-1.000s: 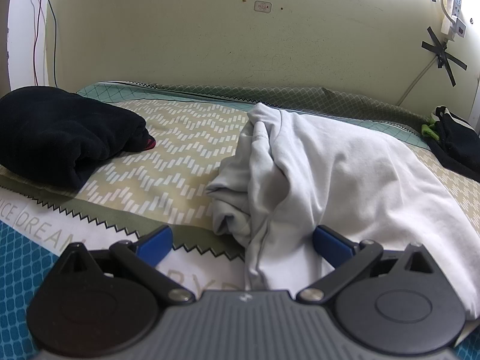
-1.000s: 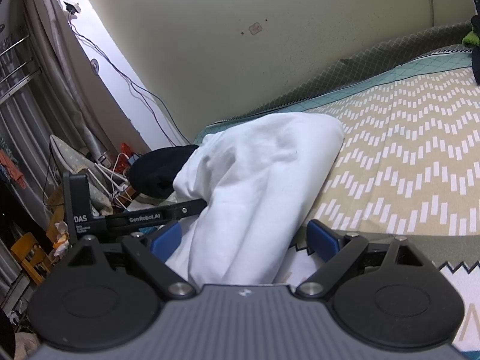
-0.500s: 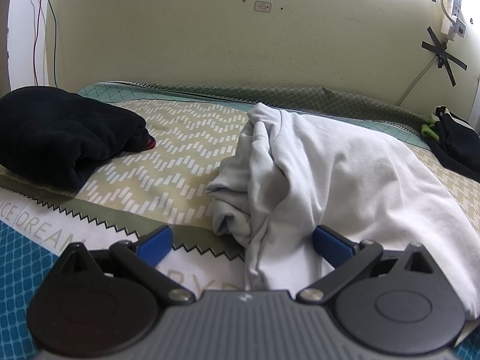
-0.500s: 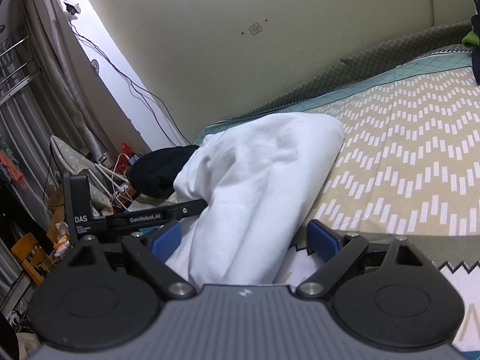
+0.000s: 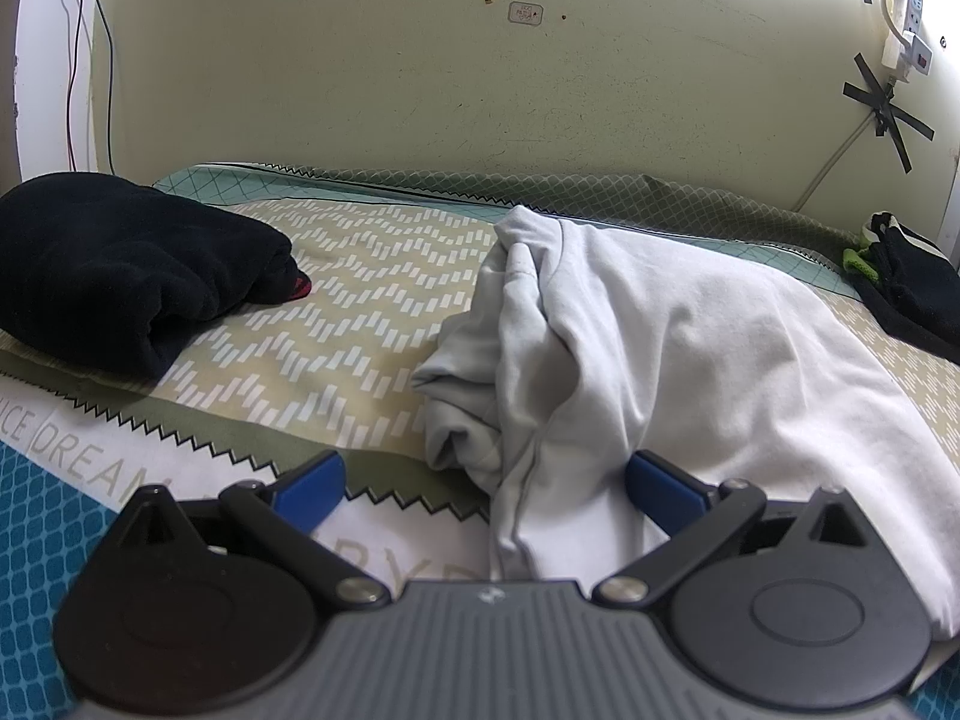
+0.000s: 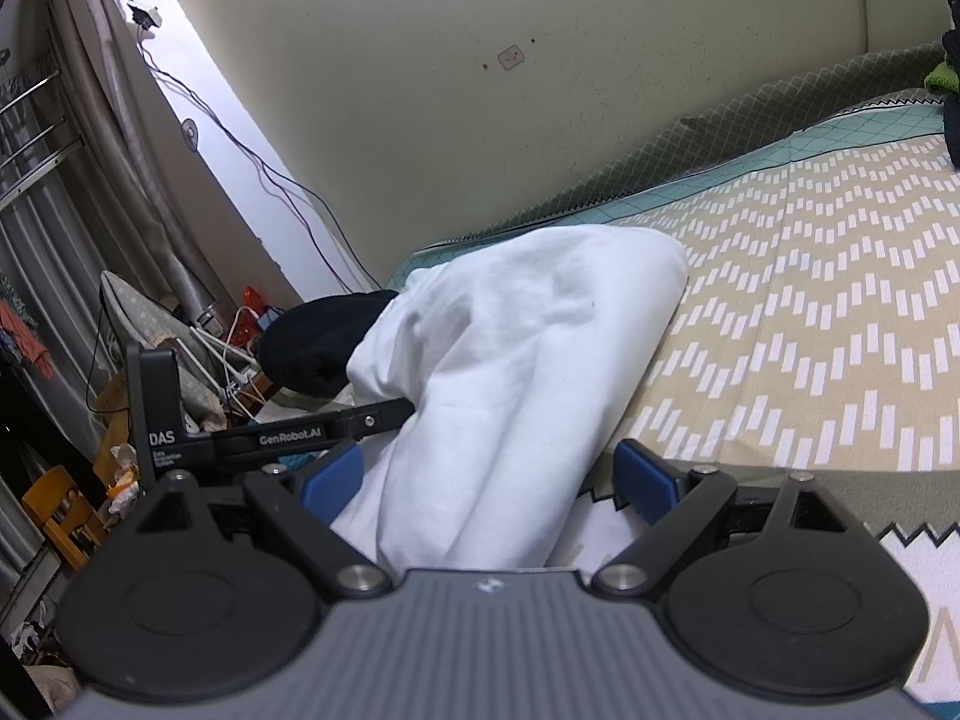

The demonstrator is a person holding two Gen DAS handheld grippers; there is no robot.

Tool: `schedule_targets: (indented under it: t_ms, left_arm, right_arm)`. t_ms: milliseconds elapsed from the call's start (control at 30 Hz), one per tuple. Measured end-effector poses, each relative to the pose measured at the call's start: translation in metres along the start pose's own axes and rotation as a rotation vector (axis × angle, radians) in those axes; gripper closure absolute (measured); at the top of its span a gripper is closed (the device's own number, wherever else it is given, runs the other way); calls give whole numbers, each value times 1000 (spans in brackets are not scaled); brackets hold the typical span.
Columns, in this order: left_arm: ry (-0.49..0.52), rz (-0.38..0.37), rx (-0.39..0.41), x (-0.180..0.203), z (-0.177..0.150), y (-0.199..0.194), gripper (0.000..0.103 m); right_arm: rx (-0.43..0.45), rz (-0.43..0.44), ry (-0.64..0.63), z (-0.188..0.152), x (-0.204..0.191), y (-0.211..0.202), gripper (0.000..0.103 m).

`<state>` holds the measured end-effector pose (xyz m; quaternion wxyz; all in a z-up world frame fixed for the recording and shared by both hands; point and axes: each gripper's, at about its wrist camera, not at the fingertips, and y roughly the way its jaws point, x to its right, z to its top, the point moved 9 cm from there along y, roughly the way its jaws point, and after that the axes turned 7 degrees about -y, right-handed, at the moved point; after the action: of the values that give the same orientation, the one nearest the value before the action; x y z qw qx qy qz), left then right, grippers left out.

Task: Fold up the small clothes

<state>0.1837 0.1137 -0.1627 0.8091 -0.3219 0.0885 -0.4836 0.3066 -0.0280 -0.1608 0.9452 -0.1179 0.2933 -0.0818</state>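
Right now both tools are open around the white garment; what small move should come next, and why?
Probably close both tools on the cloth. The left tool and the right tool each stand open, with an edge of the white garment lying between the blue fingers. The garment is bunched, so gripping it first would allow spreading it flat.

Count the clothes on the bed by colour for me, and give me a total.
White: 1, the white garment bunched in the middle of the bed, lying between the open tongs of both grippers.
Black: 2, the black bundle on the left and the black item with a green bit at the far right.
Total: 3
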Motion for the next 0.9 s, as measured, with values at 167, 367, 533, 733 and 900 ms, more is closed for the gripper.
schedule_targets:
  t_ms: [167, 367, 533, 733, 900]
  left_arm:
    - [0, 0, 0, 0, 0, 0, 0]
    - [0, 0, 0, 0, 0, 0, 0]
    - [0, 0, 0, 0, 0, 0, 0]
    - [-22, 6, 1, -1, 0, -1, 0]
    - [20, 35, -28, 2, -6, -10, 0]
  right_arm:
    - [0, 0, -1, 0, 0, 0, 18]
    - [-1, 1, -1, 0, 0, -1, 18]
    - [-1, 0, -1, 0, 0, 0, 18]
    - [-1, 1, -1, 0, 0, -1, 18]
    - [-1, 1, -1, 0, 1, -1, 18]
